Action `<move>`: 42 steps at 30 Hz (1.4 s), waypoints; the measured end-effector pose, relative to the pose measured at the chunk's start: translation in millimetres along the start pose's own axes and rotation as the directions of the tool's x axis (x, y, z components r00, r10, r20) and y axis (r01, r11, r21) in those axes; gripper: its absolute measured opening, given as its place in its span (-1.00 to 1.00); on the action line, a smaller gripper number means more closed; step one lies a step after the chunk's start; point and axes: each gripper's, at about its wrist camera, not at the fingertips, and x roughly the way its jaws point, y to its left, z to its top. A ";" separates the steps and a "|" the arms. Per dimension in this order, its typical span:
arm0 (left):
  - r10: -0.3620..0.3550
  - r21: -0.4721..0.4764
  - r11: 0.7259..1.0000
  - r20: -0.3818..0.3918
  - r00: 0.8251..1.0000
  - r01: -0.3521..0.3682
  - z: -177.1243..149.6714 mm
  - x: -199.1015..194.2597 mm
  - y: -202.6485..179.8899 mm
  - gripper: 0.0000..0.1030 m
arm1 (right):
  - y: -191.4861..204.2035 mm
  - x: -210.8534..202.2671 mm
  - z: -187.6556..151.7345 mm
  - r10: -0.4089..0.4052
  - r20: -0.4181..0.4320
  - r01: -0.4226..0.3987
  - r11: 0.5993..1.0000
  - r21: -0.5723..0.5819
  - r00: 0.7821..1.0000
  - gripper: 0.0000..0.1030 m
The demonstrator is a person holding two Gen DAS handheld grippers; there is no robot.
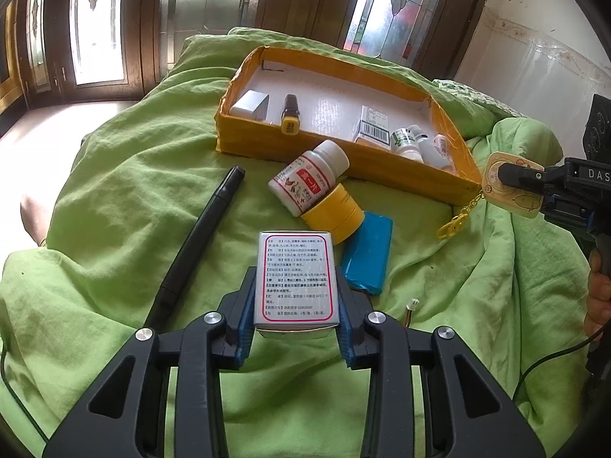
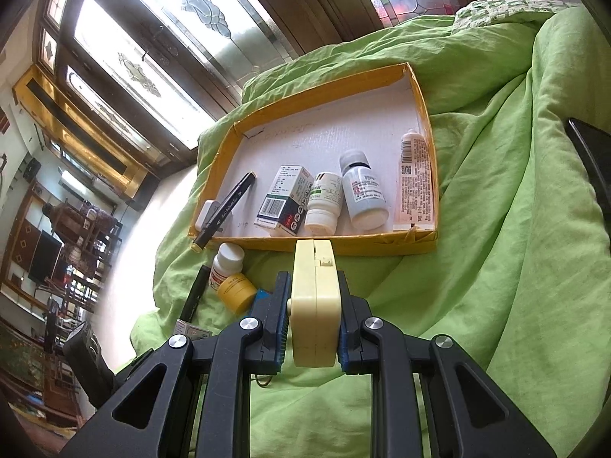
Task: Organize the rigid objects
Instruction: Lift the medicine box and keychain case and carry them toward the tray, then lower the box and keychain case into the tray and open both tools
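My left gripper (image 1: 296,273) is shut on a silver medicine box with a red-framed label (image 1: 296,278), held above the green quilt. My right gripper (image 2: 313,282) is shut on a flat cream keychain case (image 2: 315,305); from the left wrist view that right gripper (image 1: 511,179) hovers by the tray's right corner, with a yellow clasp (image 1: 454,225) dangling. The yellow tray (image 1: 263,139) holds a small white box (image 1: 250,105), a marker (image 1: 290,112), a barcoded box (image 2: 282,202), two bottles (image 2: 362,194) and a tube (image 2: 416,183). On the quilt before the tray lie a white bottle (image 1: 305,179), a yellow jar (image 1: 336,213), a blue block (image 1: 366,252) and a black pen (image 1: 198,236).
The green quilt (image 1: 114,191) is rumpled, with high folds at the right (image 2: 515,191). Glass-panelled doors stand behind the bed. A small white connector with wires (image 1: 412,305) lies right of the medicine box. A person's hand (image 1: 595,294) holds the right gripper's handle.
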 end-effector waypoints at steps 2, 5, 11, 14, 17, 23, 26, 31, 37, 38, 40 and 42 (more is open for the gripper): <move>-0.007 0.009 1.000 0.011 1.000 0.007 8.0 -3.7 -2.8 -0.36 | 0.6 -4.4 3.7 0.008 0.014 -0.008 1.000 0.002 1.000 -0.64; -0.013 0.031 0.999 0.025 1.000 0.012 22.3 -7.5 -7.5 -0.36 | 3.1 -10.2 9.8 0.018 0.035 -0.019 1.000 0.003 0.999 -0.64; -0.031 0.059 0.998 0.045 0.999 0.029 51.9 -9.2 -15.7 -0.36 | 6.8 -16.3 23.0 0.020 0.062 -0.020 1.000 0.009 0.998 -0.64; -0.027 0.071 0.997 0.045 0.999 0.024 65.1 -4.4 -17.5 -0.36 | 7.3 -16.2 32.1 0.019 0.073 -0.020 1.000 0.021 0.997 -0.64; -0.023 0.069 0.997 0.036 0.999 0.020 72.5 3.1 -14.5 -0.36 | 11.0 -12.8 42.4 0.030 0.080 -0.032 0.999 0.023 0.996 -0.64; -0.007 0.068 0.998 -0.004 1.000 0.007 70.6 20.8 -7.3 -0.36 | 16.7 -3.8 52.5 0.052 0.078 -0.053 0.998 0.013 0.996 -0.64; -0.004 0.064 0.998 -0.015 1.000 0.005 72.1 29.8 -5.4 -0.36 | 15.7 1.8 55.7 0.059 0.068 -0.060 0.998 0.015 0.996 -0.64; -0.009 0.060 0.998 -0.009 1.000 0.009 87.4 38.6 -3.7 -0.36 | 15.0 6.6 62.7 0.056 0.059 -0.057 0.998 0.015 0.997 -0.64; -0.005 0.074 0.997 -0.004 1.000 0.006 111.1 47.9 -1.3 -0.36 | 15.9 14.2 76.7 0.040 0.061 -0.041 0.999 0.013 0.997 -0.64; -0.003 0.078 0.997 -0.004 1.000 0.003 114.0 50.3 -1.3 -0.36 | 16.8 16.6 79.6 0.038 0.059 -0.039 0.999 0.012 0.998 -0.64; -0.002 0.083 0.997 -0.006 1.000 0.002 119.8 55.4 -3.1 -0.36 | 15.8 21.9 85.7 0.038 0.054 -0.039 0.999 0.012 0.998 -0.64; -0.008 0.086 0.996 -0.006 1.000 0.008 125.3 59.5 -5.7 -0.36 | 15.6 26.0 91.7 0.038 0.052 -0.039 0.999 0.011 0.998 -0.64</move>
